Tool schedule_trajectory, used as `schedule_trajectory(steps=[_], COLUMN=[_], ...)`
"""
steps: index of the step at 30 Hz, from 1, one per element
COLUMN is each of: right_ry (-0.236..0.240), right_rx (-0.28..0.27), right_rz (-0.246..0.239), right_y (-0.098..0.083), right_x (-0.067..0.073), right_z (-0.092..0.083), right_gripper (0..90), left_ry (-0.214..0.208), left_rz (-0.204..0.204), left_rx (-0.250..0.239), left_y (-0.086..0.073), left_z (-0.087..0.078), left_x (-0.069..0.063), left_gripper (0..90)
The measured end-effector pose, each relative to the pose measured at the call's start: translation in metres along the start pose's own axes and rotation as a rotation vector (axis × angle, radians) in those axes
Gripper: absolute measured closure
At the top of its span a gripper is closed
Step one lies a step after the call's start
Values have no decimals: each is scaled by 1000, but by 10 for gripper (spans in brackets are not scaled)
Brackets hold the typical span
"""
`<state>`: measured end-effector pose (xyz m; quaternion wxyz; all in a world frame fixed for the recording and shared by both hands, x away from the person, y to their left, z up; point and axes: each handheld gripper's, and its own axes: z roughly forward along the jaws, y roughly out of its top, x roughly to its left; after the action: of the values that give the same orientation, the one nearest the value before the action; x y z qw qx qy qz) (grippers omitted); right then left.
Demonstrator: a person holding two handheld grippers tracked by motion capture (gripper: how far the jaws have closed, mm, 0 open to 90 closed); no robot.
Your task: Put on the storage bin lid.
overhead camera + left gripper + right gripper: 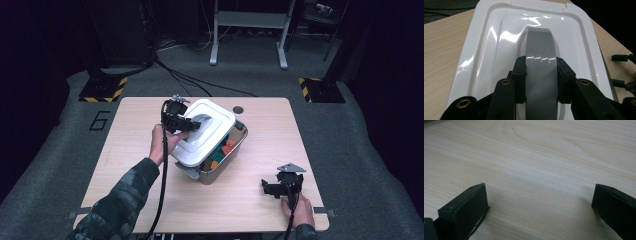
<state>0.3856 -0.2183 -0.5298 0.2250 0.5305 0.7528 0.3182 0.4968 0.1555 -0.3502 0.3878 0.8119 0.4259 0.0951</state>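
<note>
**Operator:** At the table's middle, I've got the left gripper [186, 124] pinching the grey handle [541, 75] of the white lid [210, 131]. Both pads [520, 75] press the strap's edges. That lid is glossy moulded plastic, a rounded rectangle with a stepped rim; the handle is a smooth, matte, arched band.

**Spotter:** Where's the lid relative to the bin?

**Operator:** It sits tilted over the grey bin [231, 156], covering the side towards 10 o'clock. The side towards 4 o'clock is open, with orange and teal pieces [223, 150] showing inside. I can't tell whether the lid touches the rim.

**Spotter:** And your other hand?

**Operator:** I see the right gripper [272, 189] at 5 o'clock on the table [135, 145], jaws spread wide over bare pale wood grain, nothing between them. It's near the front edge and well apart from the bin.

**Spotter:** Room to move?

**Operator:** Open board from 7 to 10 o'clock, flat and matte. A small dark hole [238, 109] lies at 12 o'clock, just beyond the lid's far corner.
</note>
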Motion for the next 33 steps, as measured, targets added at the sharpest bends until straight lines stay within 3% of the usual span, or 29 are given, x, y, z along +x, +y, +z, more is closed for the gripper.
schedule_trajectory(steps=[11, 15, 22, 33], right_ry=[0, 0, 0, 0], right_rx=[0, 0, 0, 0], right_rz=[1, 1, 0, 0], right_y=[0, 0, 0, 0], right_x=[0, 0, 0, 0], right_z=[0, 0, 0, 0], right_gripper=[0, 0, 0, 0], left_ry=[-42, -23, 1, 33], left_rz=[36, 51, 14, 13], left_rx=[52, 64, 61, 91], left_y=[0, 1, -4, -10], left_z=[23, 29, 36, 40], left_x=[-23, -31, -33, -38], left_gripper=[667, 667, 665, 651])
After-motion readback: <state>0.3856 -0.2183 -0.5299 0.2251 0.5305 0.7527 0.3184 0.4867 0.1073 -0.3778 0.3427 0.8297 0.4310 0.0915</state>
